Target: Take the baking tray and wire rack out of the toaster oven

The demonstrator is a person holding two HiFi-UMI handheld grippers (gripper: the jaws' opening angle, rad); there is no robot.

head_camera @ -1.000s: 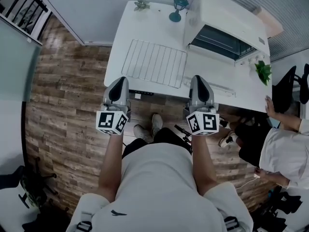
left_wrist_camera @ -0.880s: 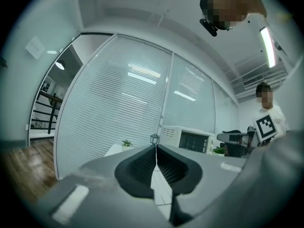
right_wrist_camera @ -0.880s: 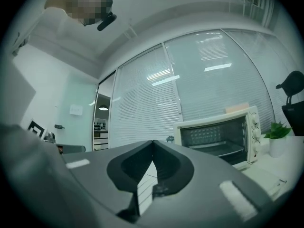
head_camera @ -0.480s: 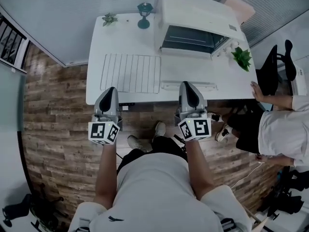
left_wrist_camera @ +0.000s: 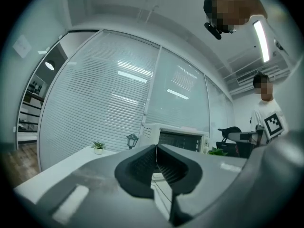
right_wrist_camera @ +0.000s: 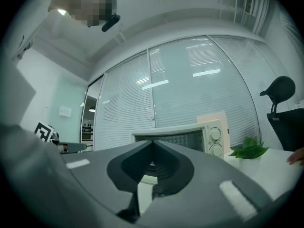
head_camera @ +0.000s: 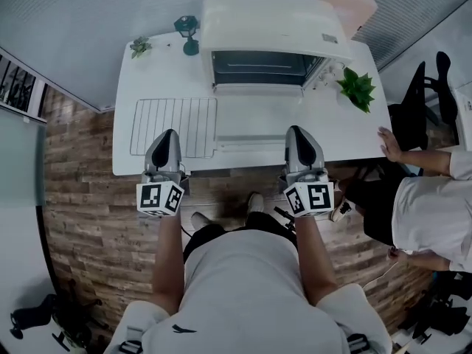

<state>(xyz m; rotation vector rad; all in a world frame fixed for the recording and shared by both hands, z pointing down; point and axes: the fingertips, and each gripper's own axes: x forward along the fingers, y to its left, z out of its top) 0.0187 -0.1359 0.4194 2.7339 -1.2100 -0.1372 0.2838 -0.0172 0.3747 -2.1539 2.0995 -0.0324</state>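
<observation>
Room first: wood-plank floor (head_camera: 81, 168), slatted blinds (left_wrist_camera: 95, 108) along the far side, somebody (head_camera: 431, 212) seated off to the right. White table (head_camera: 147, 80) filling the middle. Toaster oven (head_camera: 269, 24) parked at the far centre of it, door (head_camera: 251, 116), by the look of it, folded flat toward the near edge, dark opening (head_camera: 258, 68) stretched left to right. Wire rack (head_camera: 175, 126) already out, lying flat on the table just left of that door. No baking tray visible anywhere outside, so probably still in the cavity; can't make it out in there though. Left gripper (head_camera: 168, 136) and right gripper (head_camera: 299, 131) both pinched together, empty, hovering over the near edge, pointing level at the oven. Opening straight ahead and a touch left of the right one, well right of the left one, so closer to the right. Guessing a straight pull toward the near side for the tray. Little plant (head_camera: 357, 88) right of the oven, lamp (head_camera: 186, 28) to its left.
</observation>
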